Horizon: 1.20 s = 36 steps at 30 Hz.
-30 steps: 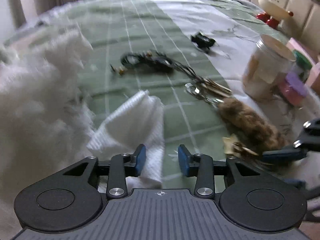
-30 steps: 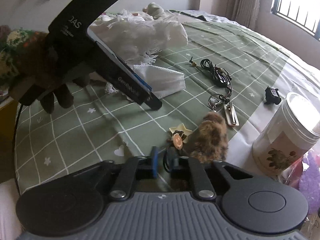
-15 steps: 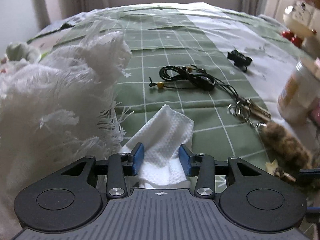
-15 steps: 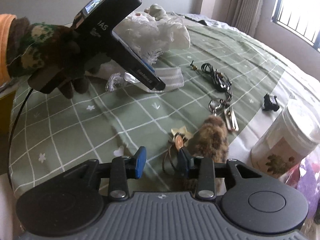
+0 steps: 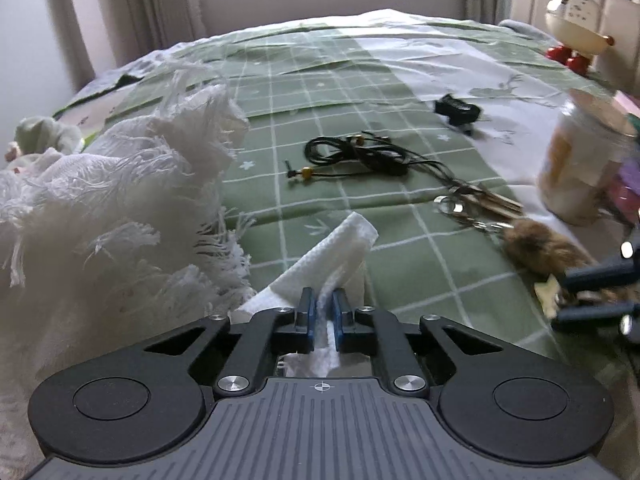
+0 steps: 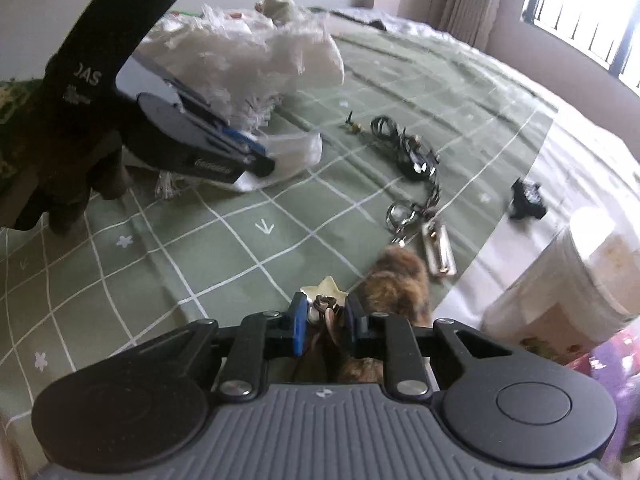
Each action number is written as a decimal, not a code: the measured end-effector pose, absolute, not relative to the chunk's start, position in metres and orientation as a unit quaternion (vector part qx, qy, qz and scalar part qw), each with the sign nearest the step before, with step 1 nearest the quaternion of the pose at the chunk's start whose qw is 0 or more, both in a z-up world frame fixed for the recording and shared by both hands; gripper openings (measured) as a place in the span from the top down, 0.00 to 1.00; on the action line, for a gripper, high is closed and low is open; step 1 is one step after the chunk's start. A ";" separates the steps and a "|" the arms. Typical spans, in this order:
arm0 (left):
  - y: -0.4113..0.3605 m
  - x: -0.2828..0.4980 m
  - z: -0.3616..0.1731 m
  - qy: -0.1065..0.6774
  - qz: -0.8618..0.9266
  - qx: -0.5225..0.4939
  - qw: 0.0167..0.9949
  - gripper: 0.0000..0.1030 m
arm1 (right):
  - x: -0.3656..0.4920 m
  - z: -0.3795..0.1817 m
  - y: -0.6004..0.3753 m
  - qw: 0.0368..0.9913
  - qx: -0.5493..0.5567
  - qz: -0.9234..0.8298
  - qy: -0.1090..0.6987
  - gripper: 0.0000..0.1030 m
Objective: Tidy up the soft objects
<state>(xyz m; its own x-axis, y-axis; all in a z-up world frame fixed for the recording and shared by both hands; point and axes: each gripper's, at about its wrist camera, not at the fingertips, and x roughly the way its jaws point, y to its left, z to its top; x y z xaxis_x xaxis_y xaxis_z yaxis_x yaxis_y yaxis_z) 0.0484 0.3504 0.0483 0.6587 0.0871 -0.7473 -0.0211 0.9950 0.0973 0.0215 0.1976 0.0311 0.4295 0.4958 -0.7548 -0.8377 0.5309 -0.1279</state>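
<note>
My left gripper (image 5: 325, 304) is shut on a small white waffle-weave cloth (image 5: 336, 248) that lies on the green checked tablecloth (image 5: 360, 92); it also shows in the right wrist view (image 6: 288, 152), held by the left gripper (image 6: 256, 156). A large fringed white cloth (image 5: 120, 200) is heaped just left of it. My right gripper (image 6: 325, 318) has its jaws closing around the charm end of a brown furry keychain (image 6: 396, 280), beside a star charm (image 6: 329, 286). The keychain also shows in the left wrist view (image 5: 540, 246).
A coiled black cord (image 5: 360, 152), keys on a ring (image 5: 476, 200), a black clip (image 5: 456, 110) and a pale jar (image 5: 580, 168) lie on the table. A white toy figure (image 5: 576, 20) stands far right. A small plush (image 5: 44, 136) lies at the left edge.
My left gripper has shut on the small white cloth. My right gripper opened, then narrowed again around the keychain's charm end.
</note>
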 end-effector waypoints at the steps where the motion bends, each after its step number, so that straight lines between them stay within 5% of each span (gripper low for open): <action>1: 0.347 0.045 0.052 0.410 0.026 0.043 0.911 0.90 | 0.021 0.037 0.194 0.809 -0.246 0.416 0.336 0.81; 14: 0.312 0.056 0.177 0.308 0.044 0.056 0.949 0.90 | 0.063 0.159 0.151 0.859 -0.105 0.413 0.284 0.81; 23: 0.206 0.130 0.252 0.261 -0.005 0.012 0.965 0.90 | 0.109 0.252 -0.029 0.936 -0.052 0.280 0.204 0.81; 36: -0.056 0.219 0.239 0.322 -0.221 -0.092 0.916 0.86 | 0.147 0.211 -0.251 0.954 0.026 0.132 0.267 0.81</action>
<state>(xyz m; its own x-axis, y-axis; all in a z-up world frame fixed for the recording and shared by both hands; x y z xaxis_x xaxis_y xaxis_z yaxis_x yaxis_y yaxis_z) 0.2191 -0.0561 0.2389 0.6949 -0.4650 -0.5486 0.3462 0.8849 -0.3115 0.1471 -0.2510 0.2110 0.8223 0.2661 -0.5030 -0.2381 0.9637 0.1205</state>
